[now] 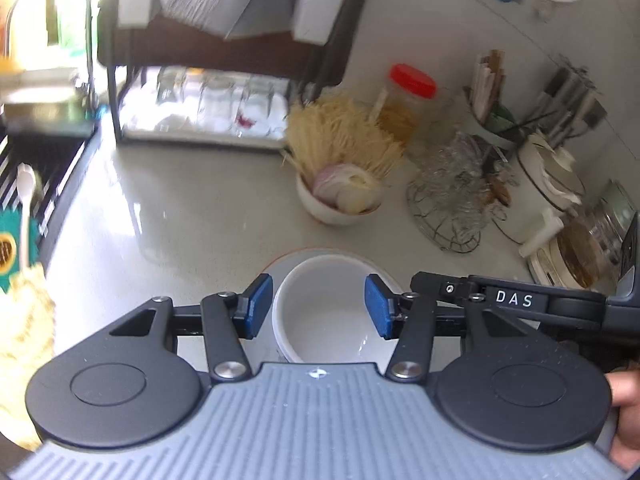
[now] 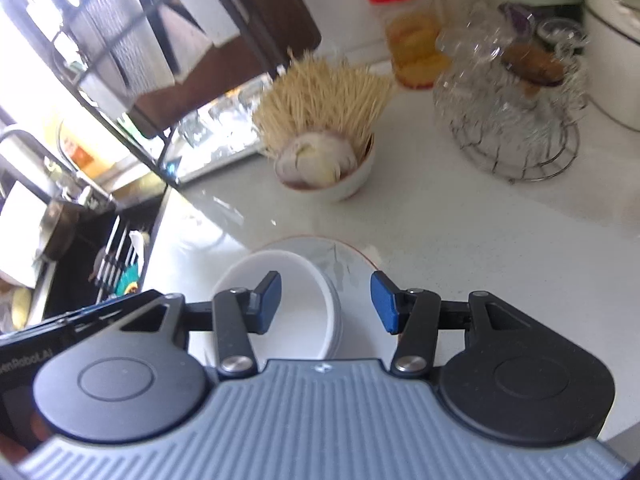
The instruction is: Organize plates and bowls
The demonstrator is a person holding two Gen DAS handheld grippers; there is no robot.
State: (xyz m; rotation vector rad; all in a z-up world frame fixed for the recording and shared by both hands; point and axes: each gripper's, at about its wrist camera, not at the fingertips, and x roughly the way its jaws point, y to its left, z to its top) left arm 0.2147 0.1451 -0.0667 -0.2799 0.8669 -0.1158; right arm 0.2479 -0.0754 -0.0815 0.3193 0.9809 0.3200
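Two white bowls (image 2: 280, 304) sit nested, mouths up, on plate (image 2: 352, 256).

Two wrist views angled steeply down, close over the counter (image 1: 160, 208), sharing the stacked white bowls (image 1: 332, 312)

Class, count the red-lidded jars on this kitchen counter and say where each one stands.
1. The red-lidded jar stands at the back of the counter, behind the toothpick bowl; others may be hidden.
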